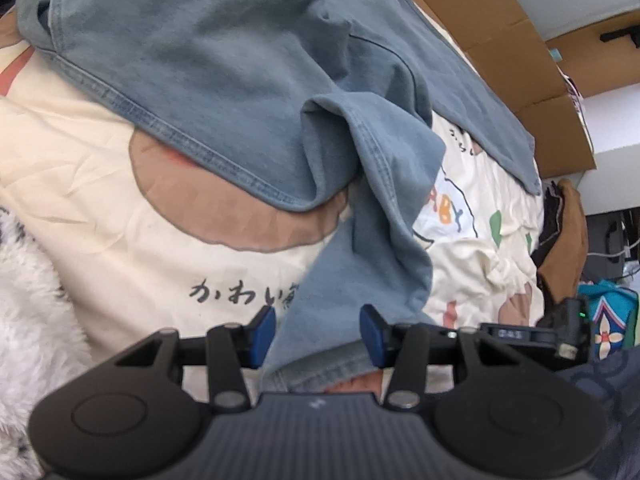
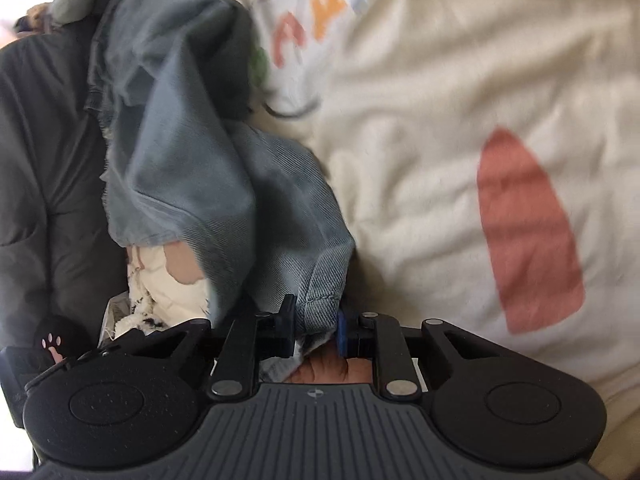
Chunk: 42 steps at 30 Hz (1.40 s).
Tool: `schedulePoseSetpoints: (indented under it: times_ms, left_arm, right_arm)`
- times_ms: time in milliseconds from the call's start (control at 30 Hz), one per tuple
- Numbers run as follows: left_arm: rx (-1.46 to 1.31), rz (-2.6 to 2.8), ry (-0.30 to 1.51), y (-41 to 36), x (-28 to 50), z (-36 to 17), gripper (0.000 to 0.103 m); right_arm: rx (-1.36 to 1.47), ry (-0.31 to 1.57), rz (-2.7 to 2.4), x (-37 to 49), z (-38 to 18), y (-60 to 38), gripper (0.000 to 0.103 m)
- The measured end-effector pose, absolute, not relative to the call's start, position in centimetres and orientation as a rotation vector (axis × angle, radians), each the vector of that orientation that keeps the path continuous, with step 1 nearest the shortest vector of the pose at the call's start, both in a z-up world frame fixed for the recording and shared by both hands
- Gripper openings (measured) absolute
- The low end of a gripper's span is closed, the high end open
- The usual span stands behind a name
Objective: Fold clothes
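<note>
On bed cover (image 1: 100, 184), denim garment (image 1: 224, 80) lies spread; right gripper (image 2: 318, 326) clamps its hem, left gripper (image 1: 318, 336) wide, cloth between. Keep hem taut, align edges while folding.

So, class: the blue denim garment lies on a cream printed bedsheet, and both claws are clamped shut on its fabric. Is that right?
Not quite. The left claw is open, its blue pads apart with the denim garment lying between them, as the left wrist view shows. Only the right claw is clamped shut on a hem. The garment does lie on the cream printed bedsheet.
</note>
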<state>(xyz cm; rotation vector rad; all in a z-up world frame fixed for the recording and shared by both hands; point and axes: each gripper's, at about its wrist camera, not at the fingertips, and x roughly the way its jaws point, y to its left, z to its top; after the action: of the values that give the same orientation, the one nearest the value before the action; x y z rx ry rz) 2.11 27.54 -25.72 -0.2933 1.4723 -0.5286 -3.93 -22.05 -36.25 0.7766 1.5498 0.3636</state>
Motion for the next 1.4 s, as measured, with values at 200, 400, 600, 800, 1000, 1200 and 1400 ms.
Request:
schedulePoseSetpoints:
  times_ms: [200, 400, 600, 800, 1000, 1200, 1400]
  left_arm:
    - [-0.292, -0.459, 1.435, 28.1, 3.4, -25.8, 0.049]
    - [-0.322, -0.391, 1.417, 29.0, 4.5, -26.2, 0.049]
    - [-0.337, -0.345, 1.403, 29.8, 5.0, -26.5, 0.049]
    - [-0.36, -0.298, 1.379, 30.4, 5.7, -26.9, 0.051]
    - [-0.398, -0.228, 1.357, 31.2, 7.1, -27.9, 0.051]
    - [-0.418, -0.16, 1.336, 31.8, 8.9, -29.2, 0.051]
    - [-0.433, -0.115, 1.334, 31.8, 10.5, -31.6, 0.051]
  right_arm:
    - [0.643, 1.521, 0.336, -2.7, -32.6, -24.4, 0.017]
    - [0.422, 1.505, 0.283, -0.1, -28.3, -29.1, 0.017]
    - [0.155, 1.522, 0.261, 3.1, -24.4, -31.8, 0.017]
    - [-0.007, 1.528, 0.237, 5.4, -22.1, -34.3, 0.017]
    - [-0.016, 1.527, 0.177, 6.1, -22.3, -36.9, 0.016]
    - [0.017, 1.529, 0.101, 6.4, -22.8, -39.2, 0.01]
    - [0.053, 1.517, -0.011, 6.4, -23.0, -43.0, 0.009]
